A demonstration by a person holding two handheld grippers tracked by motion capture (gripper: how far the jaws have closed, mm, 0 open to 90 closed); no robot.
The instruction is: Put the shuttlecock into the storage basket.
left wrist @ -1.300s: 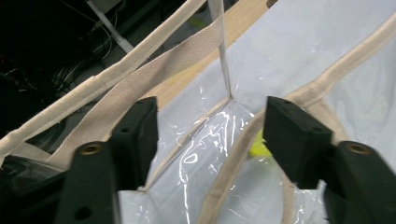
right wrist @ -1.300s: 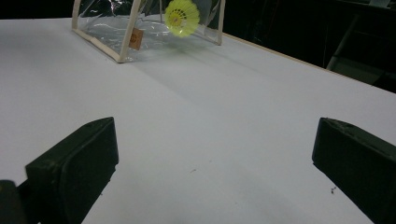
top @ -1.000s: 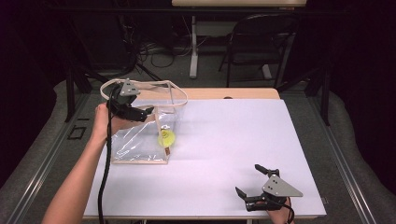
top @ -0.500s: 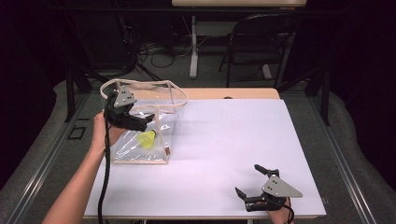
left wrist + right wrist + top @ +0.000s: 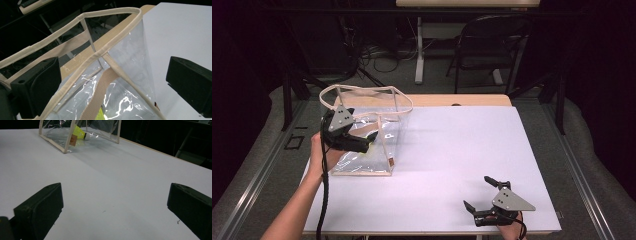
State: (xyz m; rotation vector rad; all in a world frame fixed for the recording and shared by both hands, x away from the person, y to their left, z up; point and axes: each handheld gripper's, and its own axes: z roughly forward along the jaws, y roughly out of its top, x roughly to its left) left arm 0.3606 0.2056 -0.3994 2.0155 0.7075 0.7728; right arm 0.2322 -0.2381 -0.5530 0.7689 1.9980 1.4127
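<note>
A clear plastic bag [image 5: 390, 131] with beige trim stands at the table's left. Inside it lies a yellow shuttlecock [image 5: 80, 133], also glimpsed in the left gripper view as a yellow shuttlecock edge [image 5: 101, 113] low in the bag [image 5: 130, 62]. My left gripper [image 5: 367, 141] hovers over the bag's near left part; its jaws have just been opening and stand wide. The bag's trim passes between them unpinched [image 5: 112, 85]. My right gripper [image 5: 477, 191] rests near the front right corner, open over bare table [image 5: 115, 207].
The white tabletop [image 5: 452, 145] stretches between the bag and the right gripper. A wooden strip [image 5: 462, 100] edges its far side. A dark chair [image 5: 492, 45] and cables stand on the floor behind the table.
My left gripper has slid left over the bag and its jaws have spread. The shuttlecock has shifted left inside the bag. The right gripper has stayed put.
</note>
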